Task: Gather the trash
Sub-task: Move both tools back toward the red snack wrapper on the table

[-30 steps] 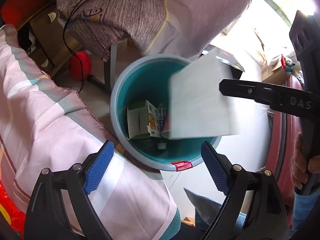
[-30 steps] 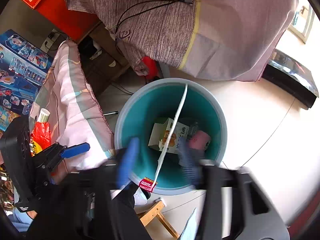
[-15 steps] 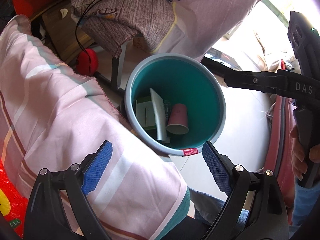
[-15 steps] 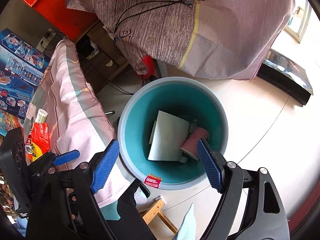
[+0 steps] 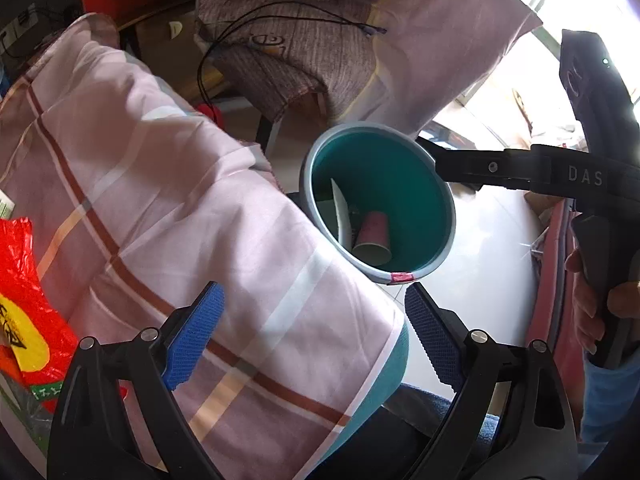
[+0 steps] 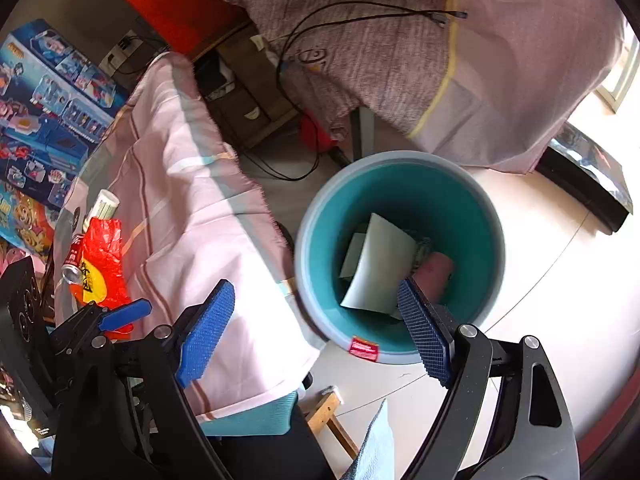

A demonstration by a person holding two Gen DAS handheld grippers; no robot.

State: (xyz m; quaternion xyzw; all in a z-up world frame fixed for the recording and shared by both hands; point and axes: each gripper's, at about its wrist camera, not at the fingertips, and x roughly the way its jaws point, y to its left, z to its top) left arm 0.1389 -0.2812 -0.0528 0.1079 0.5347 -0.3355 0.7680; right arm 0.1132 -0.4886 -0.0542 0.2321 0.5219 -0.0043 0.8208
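A teal bin with a grey rim [image 6: 308,216] stands on the floor beside the cloth-covered table; it also shows in the left wrist view [image 5: 450,216]. Inside lie a white sheet of paper [image 6: 380,268], a pink paper cup [image 6: 434,274] and a carton under the paper. My right gripper [image 6: 316,330] is open and empty above the bin's near rim. My left gripper [image 5: 314,334] is open and empty over the tablecloth. A red plastic bag [image 6: 98,264] with a can [image 6: 72,270] lies on the table at left; the bag also shows in the left wrist view [image 5: 24,312].
A pink checked tablecloth [image 5: 160,184] covers the table. A grey-purple cloth [image 6: 400,40] with a black cable [image 6: 360,20] drapes behind the bin. Toy boxes [image 6: 44,112] stand at far left. A wooden stool leg [image 6: 332,416] is below the bin.
The right gripper opened and dropped the white paper, which fell into the bin. Both grippers then drew back left, toward the table.
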